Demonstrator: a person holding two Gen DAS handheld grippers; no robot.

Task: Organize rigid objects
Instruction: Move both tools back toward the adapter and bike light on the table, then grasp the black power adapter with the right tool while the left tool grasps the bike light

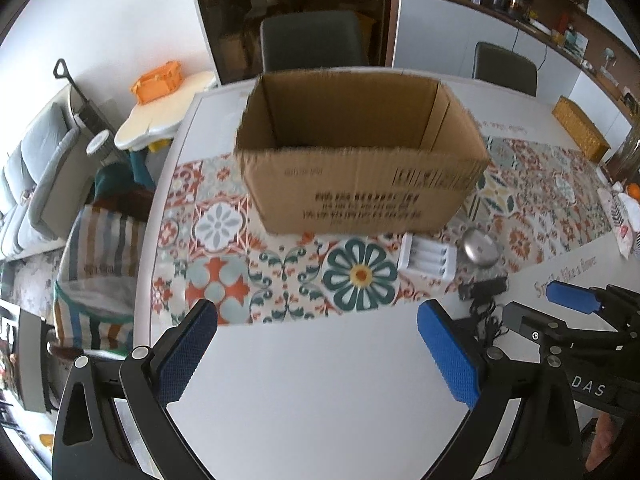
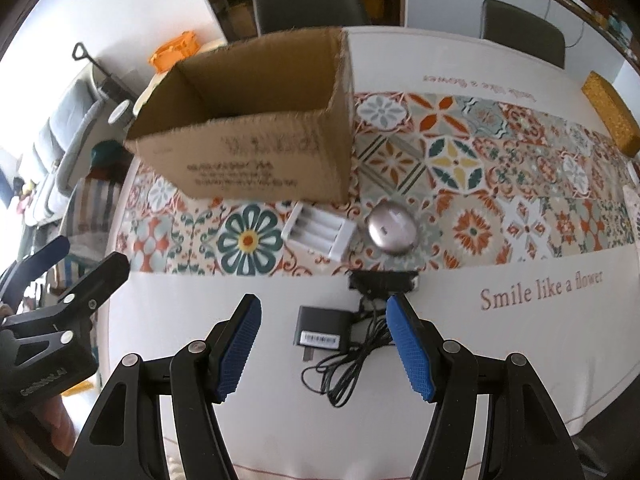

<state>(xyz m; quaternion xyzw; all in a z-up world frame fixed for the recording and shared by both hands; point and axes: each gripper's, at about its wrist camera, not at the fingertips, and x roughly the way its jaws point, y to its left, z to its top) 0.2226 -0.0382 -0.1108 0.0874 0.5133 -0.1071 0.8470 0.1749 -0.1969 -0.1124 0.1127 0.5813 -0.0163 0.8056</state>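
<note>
An open cardboard box stands on the patterned runner; it also shows in the right wrist view. In front of it lie a white battery charger, a silver mouse, a small black device and a black power adapter with a tangled cord. My right gripper is open, its fingers either side of the adapter, above it. My left gripper is open and empty over bare white tablecloth.
A yellow woven box sits at the table's far right. Two dark chairs stand behind the table. A striped bag and a sofa are off the left edge. White packets lie at the right.
</note>
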